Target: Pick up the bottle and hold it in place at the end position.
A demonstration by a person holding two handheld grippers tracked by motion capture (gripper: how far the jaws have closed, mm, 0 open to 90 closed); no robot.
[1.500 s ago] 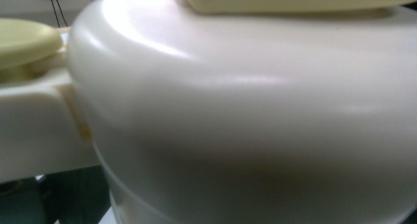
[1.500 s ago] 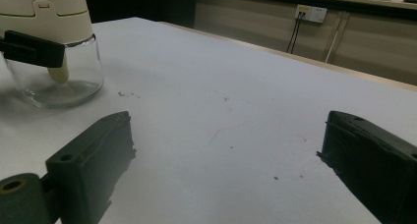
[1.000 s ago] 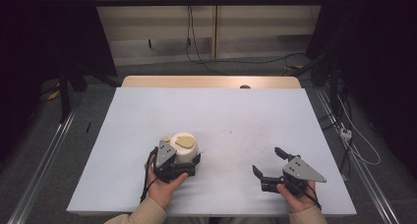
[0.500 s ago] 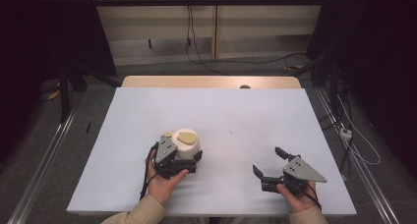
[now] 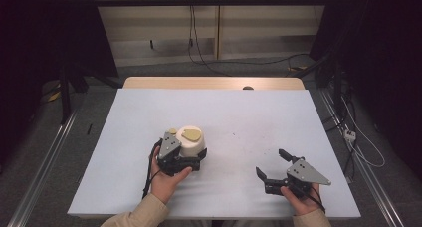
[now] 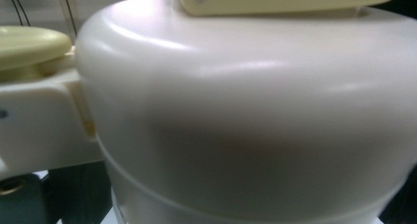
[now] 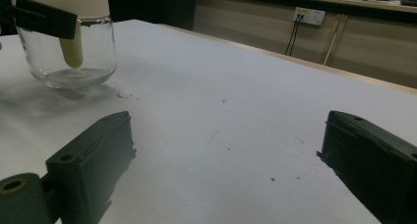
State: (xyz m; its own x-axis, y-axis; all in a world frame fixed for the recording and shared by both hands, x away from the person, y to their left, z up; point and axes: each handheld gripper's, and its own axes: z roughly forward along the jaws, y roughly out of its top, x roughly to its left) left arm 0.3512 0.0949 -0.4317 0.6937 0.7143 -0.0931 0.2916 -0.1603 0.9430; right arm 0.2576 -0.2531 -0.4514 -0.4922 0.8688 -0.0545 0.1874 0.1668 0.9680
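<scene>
Left claw clamps the glass jar with cream plastic lid on the white tabletop, seemingly steadying it, while right claw, right of jar, rests wide apart, empty.

No text, label, brand, number or sign can be read anywhere in the pictures. The cream lid of the jar is seen to be plain, and no lettering can be made out on the white desk.
</scene>
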